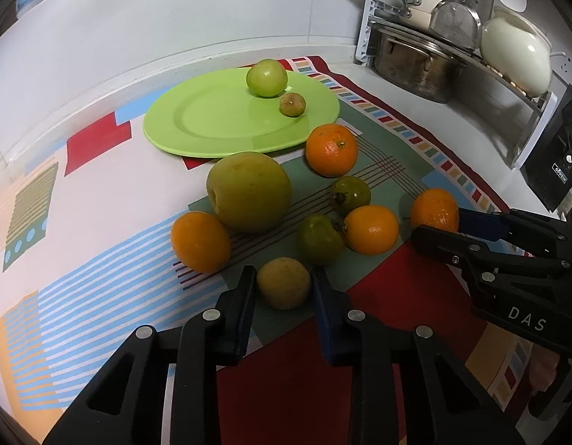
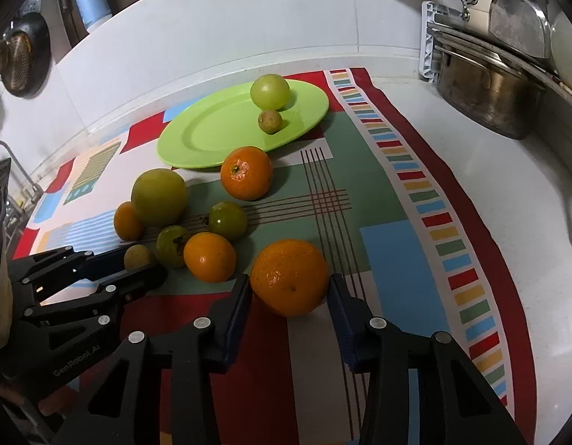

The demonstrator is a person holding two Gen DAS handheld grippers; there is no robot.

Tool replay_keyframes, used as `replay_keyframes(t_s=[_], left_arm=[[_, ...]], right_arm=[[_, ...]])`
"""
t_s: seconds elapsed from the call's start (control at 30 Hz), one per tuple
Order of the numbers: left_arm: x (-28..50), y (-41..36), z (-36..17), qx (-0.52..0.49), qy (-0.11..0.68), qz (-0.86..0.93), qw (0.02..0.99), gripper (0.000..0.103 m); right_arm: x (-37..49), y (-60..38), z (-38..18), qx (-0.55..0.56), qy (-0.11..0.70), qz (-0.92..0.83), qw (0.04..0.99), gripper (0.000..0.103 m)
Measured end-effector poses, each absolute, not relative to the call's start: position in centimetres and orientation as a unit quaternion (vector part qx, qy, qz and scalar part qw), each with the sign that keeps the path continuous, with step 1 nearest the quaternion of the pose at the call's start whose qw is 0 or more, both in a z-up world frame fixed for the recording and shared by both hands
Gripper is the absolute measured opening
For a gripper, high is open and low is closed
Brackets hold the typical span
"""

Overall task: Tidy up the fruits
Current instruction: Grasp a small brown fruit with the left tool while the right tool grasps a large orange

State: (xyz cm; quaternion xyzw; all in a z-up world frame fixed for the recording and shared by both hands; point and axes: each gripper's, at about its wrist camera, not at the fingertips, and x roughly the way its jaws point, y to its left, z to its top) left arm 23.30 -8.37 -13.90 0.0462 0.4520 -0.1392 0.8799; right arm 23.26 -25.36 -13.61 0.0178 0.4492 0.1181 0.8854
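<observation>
Both tools are spread and straddling fruit so they can pinch next: left tool around the small round yellow-green fruit, right tool around the big orange. Flat lime-green plate sits behind, holding two green fruits.

The left gripper and the right gripper are black plastic linkages with silver rivets and dark blue finger pads; white lettering reads "DAS" and "GenRobot.AI".
</observation>
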Motion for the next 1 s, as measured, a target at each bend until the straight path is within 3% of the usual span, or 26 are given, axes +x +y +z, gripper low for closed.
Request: replay_keyframes(t_s=[0.37,1.0], left_arm=[[21.9,-7.5,-12.2,0.044,0.435,-0.143,0.888,0.03],[21.2,-5.1,-4.8,0.053,0.349,-0.149,0.924,0.03]], right_arm=[[22.1,-25.0,-12.1,0.016,0.438,0.113,0.892,0.042],[20.4,-22.0,-4.5,0.005,0.354,0.119,0.927,0.042]])
